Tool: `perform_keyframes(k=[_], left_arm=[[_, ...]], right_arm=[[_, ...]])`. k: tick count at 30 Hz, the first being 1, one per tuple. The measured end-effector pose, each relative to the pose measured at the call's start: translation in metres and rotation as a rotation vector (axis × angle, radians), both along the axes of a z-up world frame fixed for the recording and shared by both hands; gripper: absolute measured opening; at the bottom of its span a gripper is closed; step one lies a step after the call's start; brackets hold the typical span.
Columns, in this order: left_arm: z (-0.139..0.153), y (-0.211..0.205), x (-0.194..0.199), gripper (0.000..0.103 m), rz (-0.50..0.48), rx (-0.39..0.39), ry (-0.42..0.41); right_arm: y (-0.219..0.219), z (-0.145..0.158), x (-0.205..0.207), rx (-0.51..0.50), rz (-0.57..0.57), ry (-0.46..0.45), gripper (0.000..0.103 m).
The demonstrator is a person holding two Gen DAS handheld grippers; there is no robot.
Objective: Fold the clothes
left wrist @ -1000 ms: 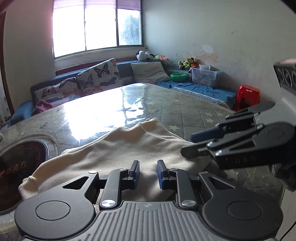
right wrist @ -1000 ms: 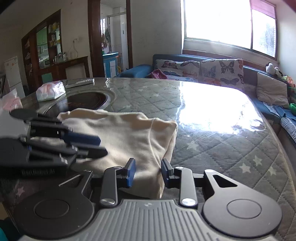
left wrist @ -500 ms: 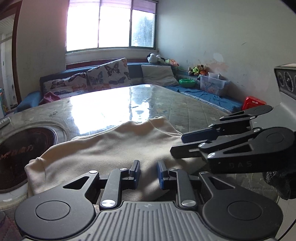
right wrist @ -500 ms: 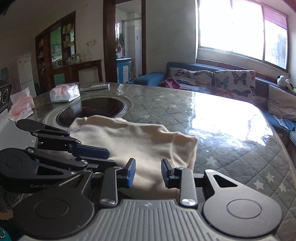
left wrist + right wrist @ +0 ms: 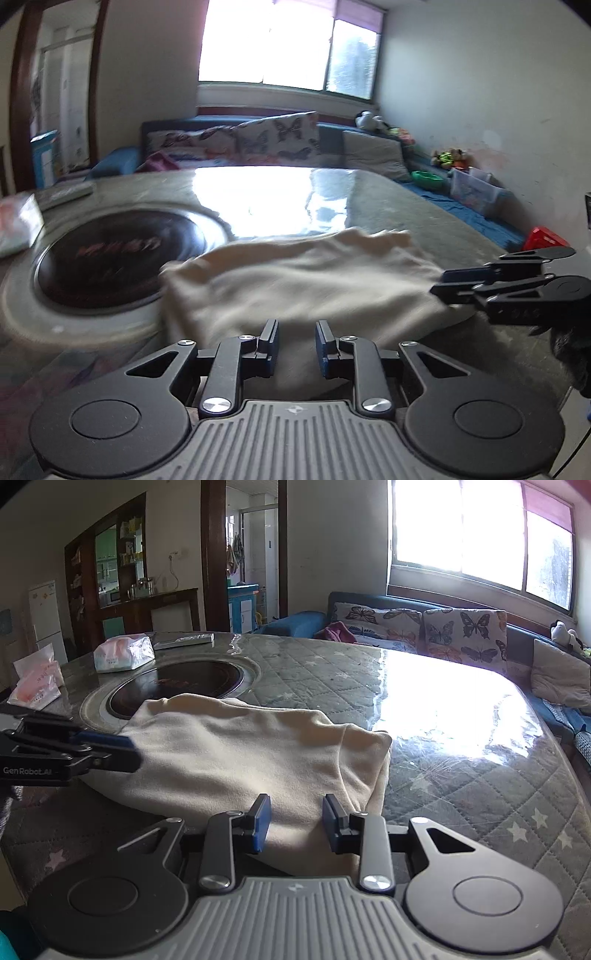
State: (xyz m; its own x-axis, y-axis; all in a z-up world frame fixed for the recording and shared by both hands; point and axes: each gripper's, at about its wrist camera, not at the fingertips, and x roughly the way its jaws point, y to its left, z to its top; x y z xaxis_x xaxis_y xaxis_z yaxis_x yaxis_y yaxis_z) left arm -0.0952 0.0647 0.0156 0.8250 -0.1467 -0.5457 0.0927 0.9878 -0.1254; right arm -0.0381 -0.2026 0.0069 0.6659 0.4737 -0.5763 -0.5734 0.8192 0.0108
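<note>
A cream garment (image 5: 303, 280) lies folded in a flat, wrinkled pile on the quilted table; in the right wrist view the garment (image 5: 240, 753) has a doubled fold along its right edge. My left gripper (image 5: 295, 328) hovers at the garment's near edge, its jaws a little apart with nothing pinched between the blue pads. My right gripper (image 5: 295, 803) stands the same way over the near right corner, jaws apart and empty. Each gripper shows in the other's view: the right gripper (image 5: 439, 282) by the garment's right side, the left gripper (image 5: 129, 749) at its left side.
A round dark hotplate (image 5: 177, 686) is set into the table (image 5: 461, 775) just behind the garment's left end. Two tissue packs (image 5: 123, 653) (image 5: 37, 679) and a flat grey bar (image 5: 184, 640) lie at the far left. A sofa with butterfly cushions (image 5: 461, 631) runs behind the table.
My left gripper has slid left along the garment's near edge and rolled, so the hotplate and the garment's left end fill its view. The right gripper has stayed put.
</note>
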Motion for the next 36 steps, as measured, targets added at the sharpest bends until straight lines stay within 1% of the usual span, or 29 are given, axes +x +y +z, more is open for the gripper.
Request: perform_keyframes(k=[2, 8, 11, 14, 19, 23, 27, 32, 36], left_arm=[[-0.002, 0.01, -0.006, 0.023, 0.019, -0.018, 0.008], [0.002, 0.023, -0.021, 0.022, 0.011, -0.07, -0.007], [0.007, 0.027, -0.021, 0.023, 0.015, -0.075, -0.02], [0.005, 0.033, -0.019, 0.023, 0.025, -0.068, -0.004], [0.011, 0.039, -0.017, 0.023, 0.018, -0.075, -0.011], [0.018, 0.042, 0.0, 0.025, 0.021, -0.075, -0.025], [0.02, 0.041, 0.026, 0.031, 0.034, -0.042, -0.017], [0.014, 0.046, 0.056, 0.04, 0.05, -0.052, 0.029], [0.005, 0.051, 0.07, 0.041, 0.071, -0.054, 0.066]], right_arm=[[0.0, -0.001, 0.0, -0.003, -0.001, -0.001, 0.031], [-0.001, -0.001, 0.0, -0.013, 0.002, 0.001, 0.031], [0.0, 0.0, 0.001, -0.019, 0.007, 0.008, 0.031], [0.001, 0.004, 0.003, -0.028, 0.016, 0.014, 0.031], [0.005, 0.017, 0.018, -0.038, 0.036, -0.015, 0.032], [0.013, 0.02, 0.04, -0.054, 0.043, -0.034, 0.032], [0.021, 0.014, 0.071, -0.039, 0.035, 0.002, 0.032], [0.03, 0.009, 0.091, -0.015, 0.055, 0.045, 0.032], [0.031, -0.001, 0.105, -0.005, 0.038, 0.079, 0.03]])
